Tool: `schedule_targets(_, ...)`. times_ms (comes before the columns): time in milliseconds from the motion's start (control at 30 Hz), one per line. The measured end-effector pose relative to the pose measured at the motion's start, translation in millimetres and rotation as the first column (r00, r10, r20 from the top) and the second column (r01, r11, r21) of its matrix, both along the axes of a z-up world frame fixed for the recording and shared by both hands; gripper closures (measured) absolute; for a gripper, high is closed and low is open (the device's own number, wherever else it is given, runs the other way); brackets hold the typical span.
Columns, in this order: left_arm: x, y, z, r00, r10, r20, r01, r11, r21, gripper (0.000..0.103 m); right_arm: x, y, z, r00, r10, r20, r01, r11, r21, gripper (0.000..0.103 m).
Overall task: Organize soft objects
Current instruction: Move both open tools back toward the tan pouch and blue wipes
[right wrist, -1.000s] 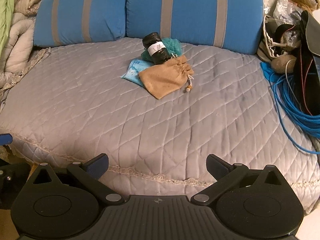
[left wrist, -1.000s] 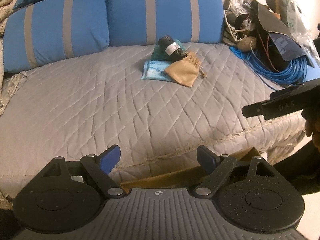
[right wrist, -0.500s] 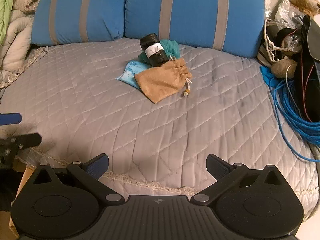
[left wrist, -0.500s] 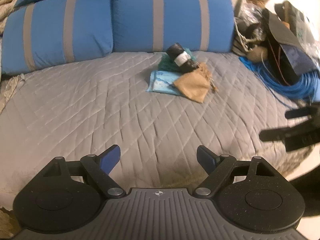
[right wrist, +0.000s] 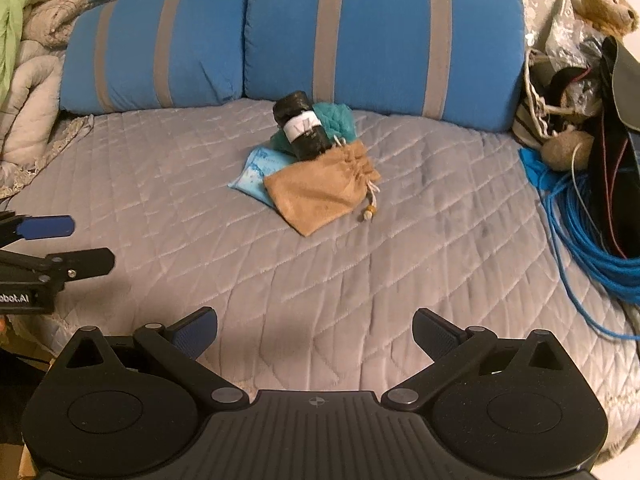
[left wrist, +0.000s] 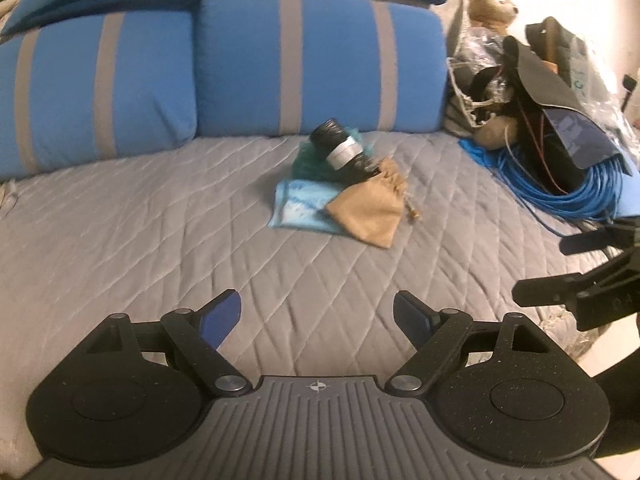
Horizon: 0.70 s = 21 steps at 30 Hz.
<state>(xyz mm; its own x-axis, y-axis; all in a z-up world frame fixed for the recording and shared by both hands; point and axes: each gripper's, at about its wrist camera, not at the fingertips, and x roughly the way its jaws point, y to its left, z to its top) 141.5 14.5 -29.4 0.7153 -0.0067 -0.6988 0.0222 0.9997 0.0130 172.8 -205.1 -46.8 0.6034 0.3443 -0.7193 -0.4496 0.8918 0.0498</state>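
From the left wrist view, the left gripper [left wrist: 318, 316] hangs over the near part of the grey quilted bed [left wrist: 140, 220], fingers wide and empty. The pile sits far ahead, near the blue pillows [left wrist: 320, 68]: tan pouch [left wrist: 366, 216], pale blue packet [left wrist: 298, 208], black roll [left wrist: 342, 154] on a teal cloth [left wrist: 306, 160].

From the right wrist view, the right gripper [right wrist: 316, 332] is likewise spread wide, holding nothing. The tan pouch [right wrist: 320, 196] lies nearest, overlapping the packet [right wrist: 256, 174]. This looks like the approach step; next, reaching forward to the pouch.
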Motion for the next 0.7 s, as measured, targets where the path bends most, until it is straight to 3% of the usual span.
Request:
schedule_targets(400,13.4,-14.6,-11.1,0.997,-0.047,0.056,0.043,0.997,0.066,0.019,16.3,0.1,-7.8,1.000,0.019,0.024,-0.018,1.000,-0.017,0.000)
schedule_targets(700,20.9,-7.3,0.1,0.996,-0.008,0.088,0.000,0.996,0.087,0.019,40.9,10.5,-19.3,0.999,0.036,0.015,-0.035,0.998,-0.048,0.000)
